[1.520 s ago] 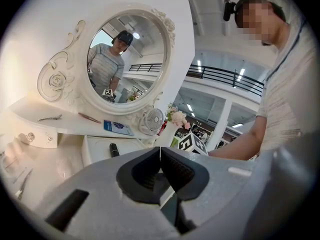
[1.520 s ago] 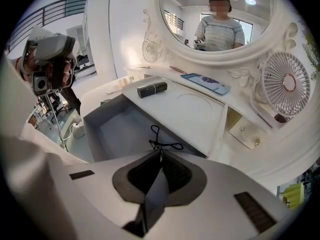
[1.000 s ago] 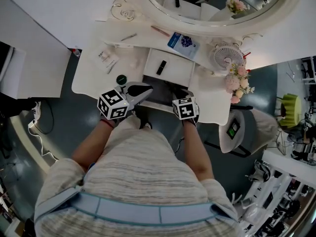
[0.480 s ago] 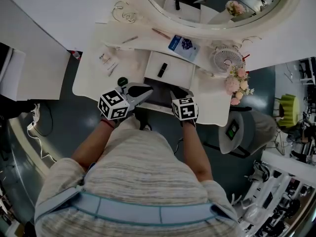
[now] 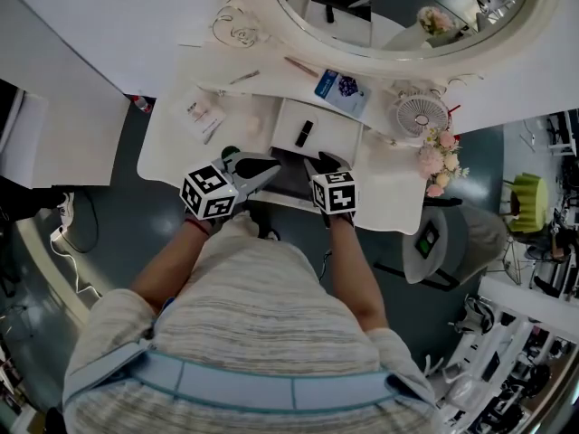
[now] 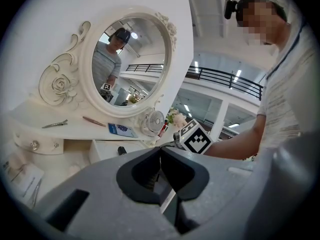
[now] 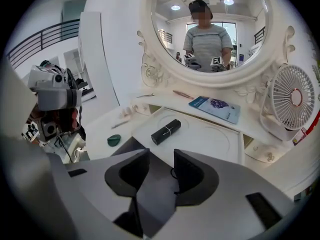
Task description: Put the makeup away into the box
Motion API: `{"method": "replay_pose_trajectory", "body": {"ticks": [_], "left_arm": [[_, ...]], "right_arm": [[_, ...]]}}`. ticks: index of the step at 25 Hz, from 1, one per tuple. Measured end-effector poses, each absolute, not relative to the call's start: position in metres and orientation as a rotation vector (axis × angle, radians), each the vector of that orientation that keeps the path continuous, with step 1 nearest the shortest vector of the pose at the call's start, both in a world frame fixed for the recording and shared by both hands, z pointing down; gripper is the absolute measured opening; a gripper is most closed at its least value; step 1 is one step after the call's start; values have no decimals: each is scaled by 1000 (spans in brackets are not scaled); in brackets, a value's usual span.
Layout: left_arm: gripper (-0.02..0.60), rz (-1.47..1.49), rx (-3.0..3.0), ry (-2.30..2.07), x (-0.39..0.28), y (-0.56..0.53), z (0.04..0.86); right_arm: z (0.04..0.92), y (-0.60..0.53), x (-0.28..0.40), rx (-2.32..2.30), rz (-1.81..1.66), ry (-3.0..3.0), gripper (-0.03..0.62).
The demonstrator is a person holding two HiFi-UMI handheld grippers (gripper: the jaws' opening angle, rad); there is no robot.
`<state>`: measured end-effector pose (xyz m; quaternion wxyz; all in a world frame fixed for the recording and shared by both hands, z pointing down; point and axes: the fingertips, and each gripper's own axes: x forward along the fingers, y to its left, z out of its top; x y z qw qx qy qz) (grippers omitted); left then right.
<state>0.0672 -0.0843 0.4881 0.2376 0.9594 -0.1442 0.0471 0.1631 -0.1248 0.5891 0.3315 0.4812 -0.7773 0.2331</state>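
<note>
Right gripper (image 7: 161,157) jaws just parted, nothing between them, held over box (image 7: 125,145), likely for drop. Left gripper (image 6: 160,150) jaws closed together, empty, kept aside.

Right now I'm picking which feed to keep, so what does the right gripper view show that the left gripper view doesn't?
Only the right gripper view: the right tool close up, jaws apart, just opening, nothing between them, and a small green item on the tabletop. Only the left gripper view: the left tool close up, jaws together, and the person directly rather than mirrored. Both: the oval mirror, the fan, the blue packet and the black tube.
</note>
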Motion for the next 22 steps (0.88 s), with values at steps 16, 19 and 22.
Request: {"method": "replay_pose_trajectory", "body": {"ticks": [16, 19, 22], "left_arm": [[15, 153, 2623, -362, 42, -101, 497], [15, 159, 2624, -348, 40, -104, 499], [15, 162, 2626, -336, 39, -106, 500]], "right_arm": [[600, -163, 134, 1377, 778, -1986, 161], [603, -168, 131, 1401, 801, -1969, 163], [605, -172, 132, 1440, 826, -1940, 163]]}}
